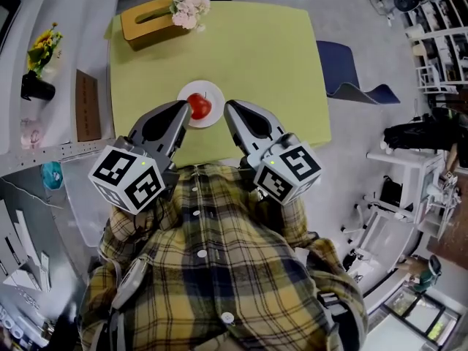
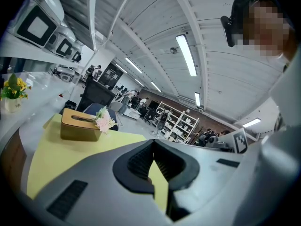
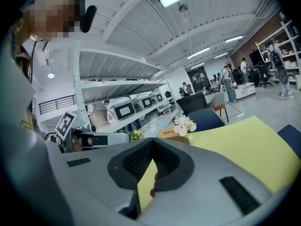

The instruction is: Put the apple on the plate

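Note:
A red apple sits on a small white plate near the front edge of the yellow-green table. My left gripper is held close to my chest, its tip just left of the plate. On the plate's other side my right gripper mirrors it. Both point at the plate and neither touches the apple. In the left gripper view the left gripper has its jaws closed tip to tip with nothing between them. The right gripper looks the same in its own view.
A wooden tissue box with pink flowers stands at the table's far left corner. A blue chair is to the table's right, white shelving further right. A counter with yellow flowers and a brown board runs along the left.

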The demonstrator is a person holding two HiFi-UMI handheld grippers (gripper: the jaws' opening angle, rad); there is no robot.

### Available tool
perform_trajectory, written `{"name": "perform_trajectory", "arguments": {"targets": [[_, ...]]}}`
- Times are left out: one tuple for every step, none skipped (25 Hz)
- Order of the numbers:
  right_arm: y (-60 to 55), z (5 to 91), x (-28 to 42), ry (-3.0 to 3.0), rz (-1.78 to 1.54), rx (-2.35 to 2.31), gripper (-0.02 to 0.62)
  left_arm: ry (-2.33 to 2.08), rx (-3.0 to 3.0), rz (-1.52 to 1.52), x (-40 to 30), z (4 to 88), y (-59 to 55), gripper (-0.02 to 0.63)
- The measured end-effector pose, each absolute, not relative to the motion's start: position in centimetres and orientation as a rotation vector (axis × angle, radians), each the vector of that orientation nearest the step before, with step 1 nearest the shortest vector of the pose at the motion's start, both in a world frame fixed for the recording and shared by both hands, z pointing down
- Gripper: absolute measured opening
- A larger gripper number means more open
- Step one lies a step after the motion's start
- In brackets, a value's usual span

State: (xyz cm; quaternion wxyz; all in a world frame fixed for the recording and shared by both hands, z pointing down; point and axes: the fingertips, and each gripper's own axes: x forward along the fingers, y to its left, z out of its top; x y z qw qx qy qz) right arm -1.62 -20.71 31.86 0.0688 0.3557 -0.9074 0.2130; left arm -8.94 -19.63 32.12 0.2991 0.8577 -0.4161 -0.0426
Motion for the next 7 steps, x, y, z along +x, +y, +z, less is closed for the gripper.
{"name": "perform_trajectory", "arguments": {"targets": [[-20.8, 31.9, -1.5, -2.727, 0.646, 1.079, -0.005, -1.106, 2.274, -0.116, -9.0, 32.3, -19.6, 0.008], [-20.8, 32.1, -1.4, -2.723, 0.65, 1.086, -0.003, -1.107, 2.269, -0.119, -9.1, 32.4, -19.6, 0.008], [-20.7, 32.2, -1.3, -2.718, 0.654, 1.091, -0.003, -1.107, 2.264, -0.121, -9.2, 32.6, -19.5, 0.008], [-20.6, 32.4, -1.2, -2.713, 0.658, 1.095, -0.005, -1.108, 2.259, -0.123, -9.3, 32.8, -19.4, 0.008], [-20.5, 32.6, -1.2, -2.709, 0.662, 1.1, -0.003, -1.107, 2.254, -0.126, -9.5, 32.9, -19.4, 0.008], [-20.4, 32.8, -1.1, -2.706, 0.666, 1.104, -0.005, -1.107, 2.25, -0.128, -9.6, 33.1, -19.3, 0.008], [-20.3, 33.0, -1.1, -2.705, 0.67, 1.108, -0.004, -1.107, 2.247, -0.129, -9.8, 33.2, -19.3, 0.008]]}}
